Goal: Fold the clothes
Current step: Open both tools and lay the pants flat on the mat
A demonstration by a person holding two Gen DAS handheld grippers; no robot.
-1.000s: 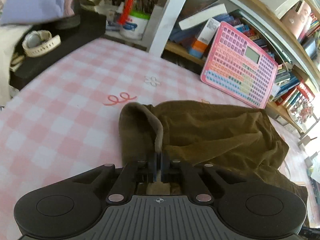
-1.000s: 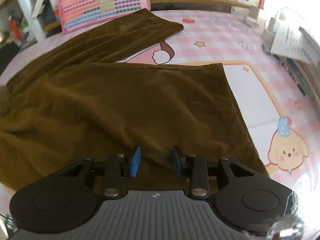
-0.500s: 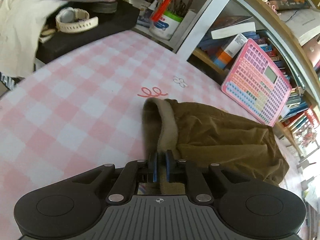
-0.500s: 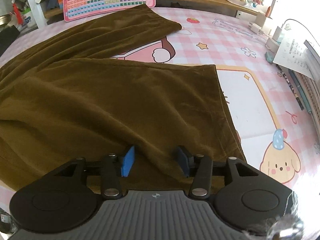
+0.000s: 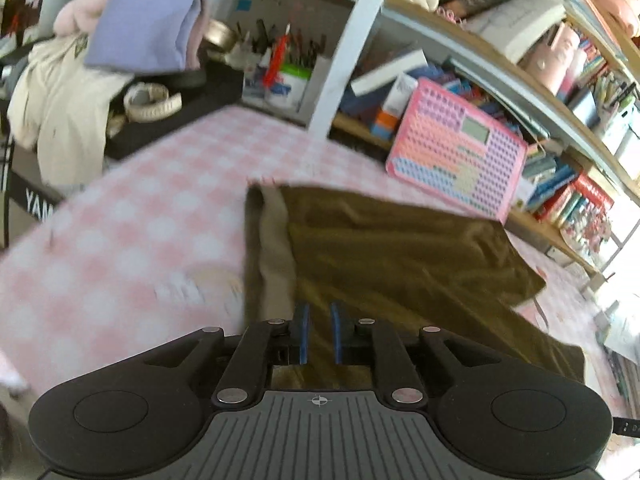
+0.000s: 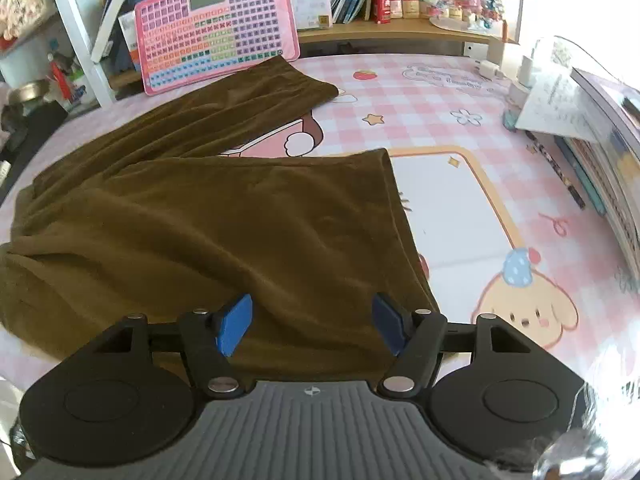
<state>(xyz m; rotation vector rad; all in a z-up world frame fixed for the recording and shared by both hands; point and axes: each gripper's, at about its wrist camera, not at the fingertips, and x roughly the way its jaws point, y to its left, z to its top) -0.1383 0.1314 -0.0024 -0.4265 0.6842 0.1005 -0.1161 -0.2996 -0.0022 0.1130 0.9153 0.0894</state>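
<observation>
Brown trousers (image 6: 224, 220): spread flat on the pink checked tablecloth (image 6: 440, 92), directly ahead of and beneath both tongs; waistband turned over to the left of the left tongs, two legs running away ahead of the right tongs.

Left tongs (image 5: 319, 334): blue pads a narrow gap apart, hovering over the cloth near the waistband (image 5: 274, 248), nothing pinched between them.

Right tongs (image 6: 314, 328): jaws opening, pads wide apart, released; the trouser leg lies below, ungripped.

Pink keyboard toy (image 6: 218, 24): leaning on the bookshelf (image 6: 384, 28) beyond the trousers, far ahead of the right tongs.
</observation>
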